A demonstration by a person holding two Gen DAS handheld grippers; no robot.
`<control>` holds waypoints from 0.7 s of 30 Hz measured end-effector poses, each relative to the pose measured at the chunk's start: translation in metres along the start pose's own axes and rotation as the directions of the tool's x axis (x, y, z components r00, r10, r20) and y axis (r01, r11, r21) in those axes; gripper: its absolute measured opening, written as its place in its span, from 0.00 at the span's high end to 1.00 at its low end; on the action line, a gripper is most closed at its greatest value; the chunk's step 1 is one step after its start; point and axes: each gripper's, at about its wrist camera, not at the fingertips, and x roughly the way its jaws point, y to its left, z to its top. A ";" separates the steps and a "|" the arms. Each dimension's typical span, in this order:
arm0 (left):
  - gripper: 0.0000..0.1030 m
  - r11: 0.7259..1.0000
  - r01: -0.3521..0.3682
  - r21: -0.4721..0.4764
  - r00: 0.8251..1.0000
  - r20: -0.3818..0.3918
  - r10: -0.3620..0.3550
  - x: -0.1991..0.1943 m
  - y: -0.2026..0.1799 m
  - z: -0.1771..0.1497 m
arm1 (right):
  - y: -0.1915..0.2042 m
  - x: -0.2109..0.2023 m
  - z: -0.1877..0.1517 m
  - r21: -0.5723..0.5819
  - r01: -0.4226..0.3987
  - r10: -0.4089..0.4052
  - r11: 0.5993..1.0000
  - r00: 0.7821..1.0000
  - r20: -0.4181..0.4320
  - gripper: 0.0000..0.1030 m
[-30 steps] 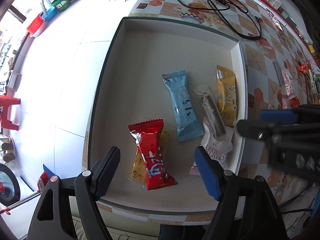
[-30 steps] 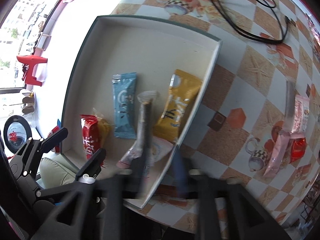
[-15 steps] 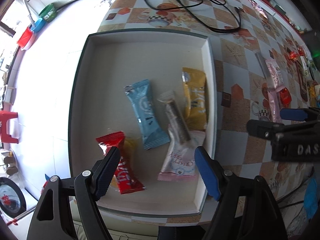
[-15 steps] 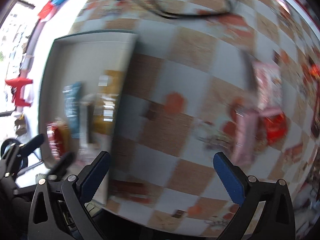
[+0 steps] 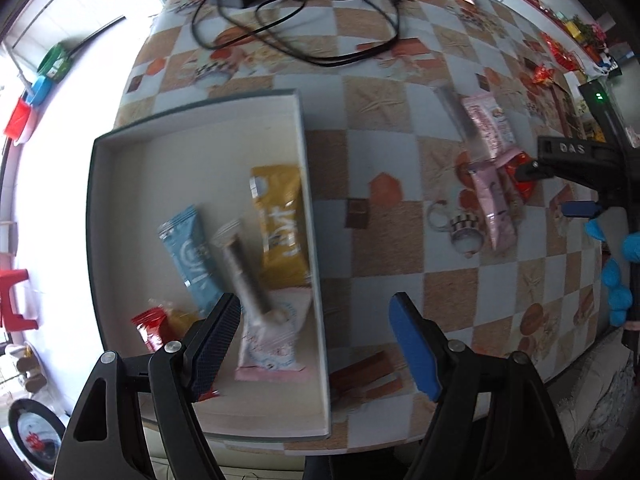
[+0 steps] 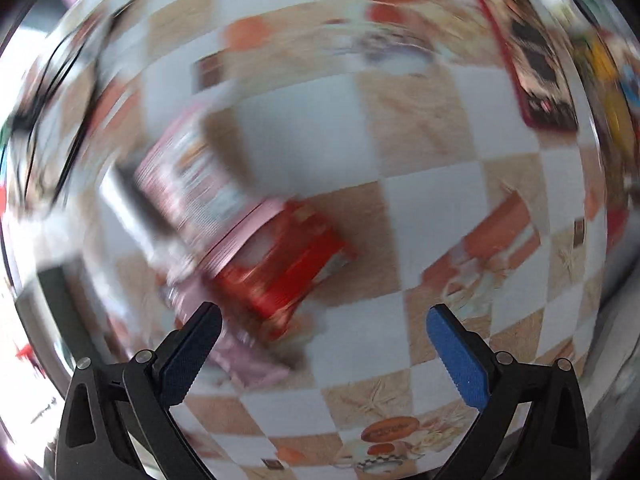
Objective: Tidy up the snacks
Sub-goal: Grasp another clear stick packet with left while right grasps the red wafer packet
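In the left wrist view the shallow white tray (image 5: 200, 152) fills the left half of the frame, its right wall running top to bottom near the centre. Inside, from left to right: a red packet (image 5: 150, 326) at lower left, a blue packet (image 5: 190, 256) with its long axis slanting from upper left to lower right, a slim grey stick (image 5: 240, 276) slanting the same way and resting on a pale pink-and-white packet (image 5: 272, 340), and a yellow packet (image 5: 282, 224) lying almost upright along the right wall. The upper half of the tray floor is bare.

The left gripper (image 5: 316, 344) hangs over the tray's right wall with its jaws fairly wide and nothing between them; the dark finger covers the lower end of the blue packet, the blue finger is over the checked tablecloth (image 5: 384, 240).

Right of the tray the cloth is open up to a small heap at right of frame: pink packets (image 5: 494, 196) lying roughly top to bottom, with a red snack (image 5: 520, 176) just beside them. A black cable (image 5: 304, 12) coils at the top.

In the right wrist view, heavily blurred, the right gripper (image 6: 324, 344) has just been opening and stands at its widest, empty. The red snack (image 6: 280, 268) lies just above and left of the gap, long axis slanting lower left to upper right, the pink packets (image 6: 188, 184) on its upper left. The cloth to the right is clear.
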 end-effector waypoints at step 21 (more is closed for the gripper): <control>0.22 1.000 -0.007 -0.029 0.999 -0.046 0.005 0.022 -0.052 0.057 | -0.018 0.041 0.000 -0.085 0.046 -0.044 0.995 0.999 0.024 0.00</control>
